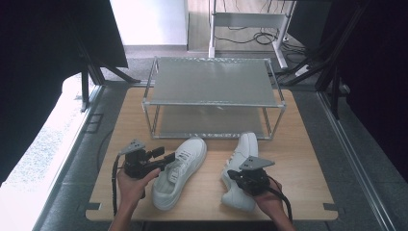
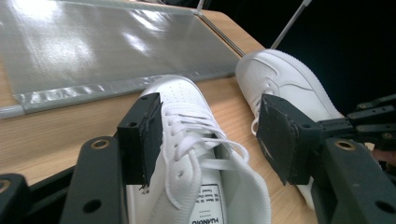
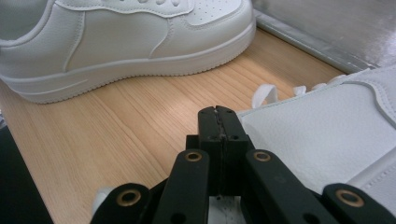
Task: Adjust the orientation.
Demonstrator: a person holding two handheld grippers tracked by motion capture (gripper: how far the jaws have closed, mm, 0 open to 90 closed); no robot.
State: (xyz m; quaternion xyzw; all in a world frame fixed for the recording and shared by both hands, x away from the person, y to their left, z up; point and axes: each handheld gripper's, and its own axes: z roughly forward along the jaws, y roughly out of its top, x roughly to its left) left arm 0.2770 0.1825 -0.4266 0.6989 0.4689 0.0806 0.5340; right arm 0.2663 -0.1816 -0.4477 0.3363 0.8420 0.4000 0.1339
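From the high view we see two white shoes on the table (image 1: pixel 308 192), in front of a two-tier rack (image 1: pixel 214 96). The left shoe (image 1: pixel 180 171) lies at a slant, toe toward the rack; the right shoe (image 1: pixel 240 168) points almost straight at it, toe just short of the lower shelf. Our left gripper (image 1: pixel 169 159) reaches in from the left at the left shoe's laces, and our right gripper (image 1: pixel 231 175) sits at the inner side of the right shoe, near its heel half.

The high view does not settle how the jaws stand; the gripper views do. In the left gripper view the left gripper (image 2: pixel 210 135) has its jaws spread wide, one pad (image 2: pixel 142 137) by the shoe's outer side, the other clear on the far side, with the left shoe (image 2: pixel 187 154) and its laces between them (whether the near pad touches the leather we cannot tell). That view also gives us the printed tongue label, which the high view is too small to show, and the right shoe (image 2: pixel 285 84) beyond, beside the rack's shelf (image 2: pixel 107 46).

In the right gripper view the right gripper (image 3: pixel 218 116) has its jaws pressed together. They lie against the edge of the right shoe (image 3: pixel 317 135); we cannot tell whether they pinch a bit of it. Across the bare wood stands the left shoe (image 3: pixel 126 42) side-on, its sole flat on the table.
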